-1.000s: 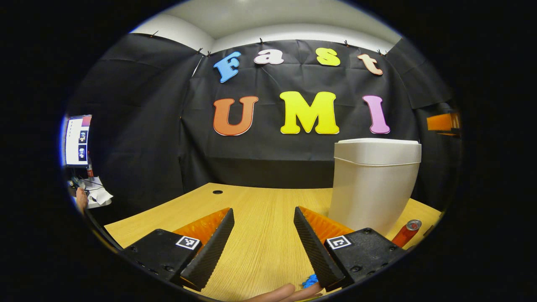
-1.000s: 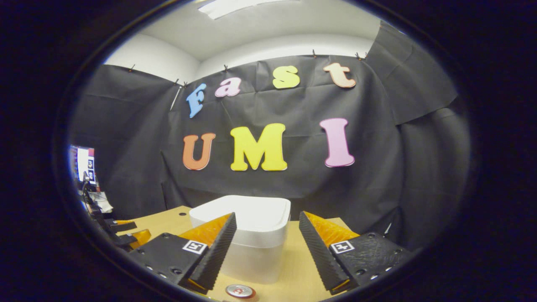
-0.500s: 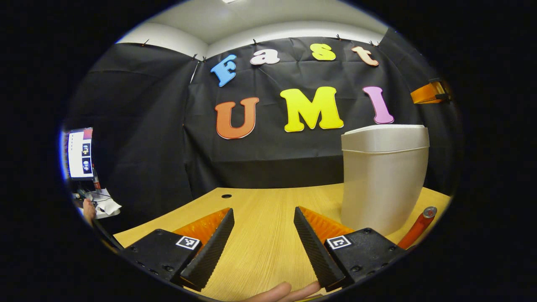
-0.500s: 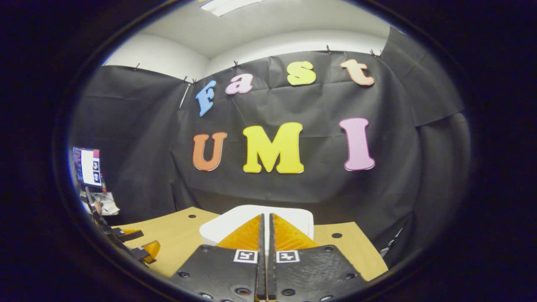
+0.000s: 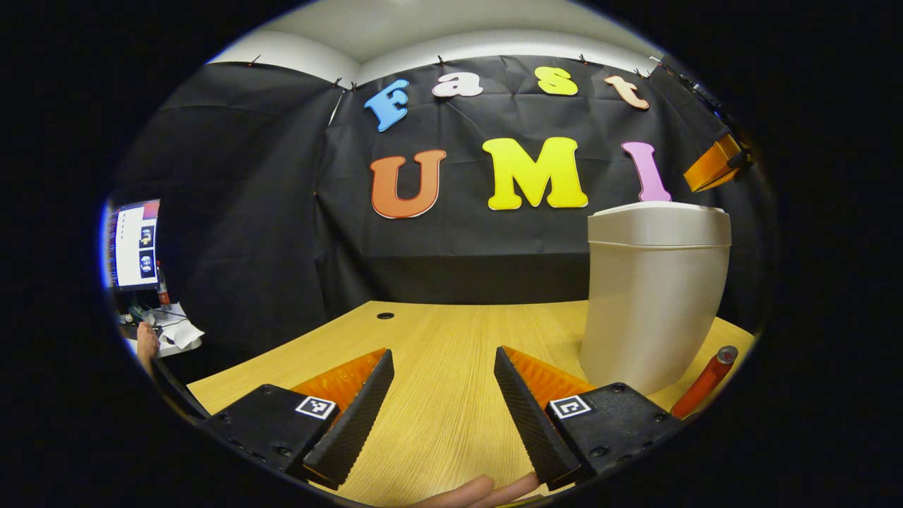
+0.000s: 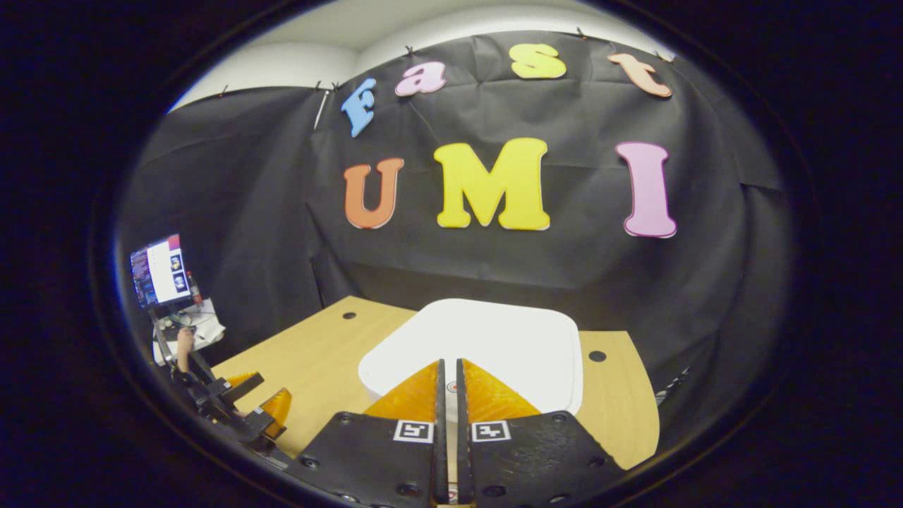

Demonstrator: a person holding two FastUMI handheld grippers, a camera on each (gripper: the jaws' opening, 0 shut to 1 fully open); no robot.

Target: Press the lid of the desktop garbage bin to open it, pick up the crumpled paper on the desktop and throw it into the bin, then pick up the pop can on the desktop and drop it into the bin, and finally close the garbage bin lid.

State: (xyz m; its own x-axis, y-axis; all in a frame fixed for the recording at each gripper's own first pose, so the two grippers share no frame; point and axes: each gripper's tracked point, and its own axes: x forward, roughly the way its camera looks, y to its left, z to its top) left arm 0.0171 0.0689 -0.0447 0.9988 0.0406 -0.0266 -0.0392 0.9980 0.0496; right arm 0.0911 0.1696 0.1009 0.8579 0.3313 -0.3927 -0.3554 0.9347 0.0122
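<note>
In the left gripper view my left tongs [image 5: 441,395] gape wide over the wooden desk [image 5: 451,339]; the tall white plastic bin [image 5: 652,296] stands right, a red can [image 5: 702,384] beside it.

In the right gripper view my right tongs [image 6: 448,395] sit nearly closed, empty, above the bin's smooth stiff lid [image 6: 494,339]; I'd press near its middle, as it probably springs lightly.

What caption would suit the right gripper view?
Shut right gripper poised over the white bin lid on a wooden desk.
</note>
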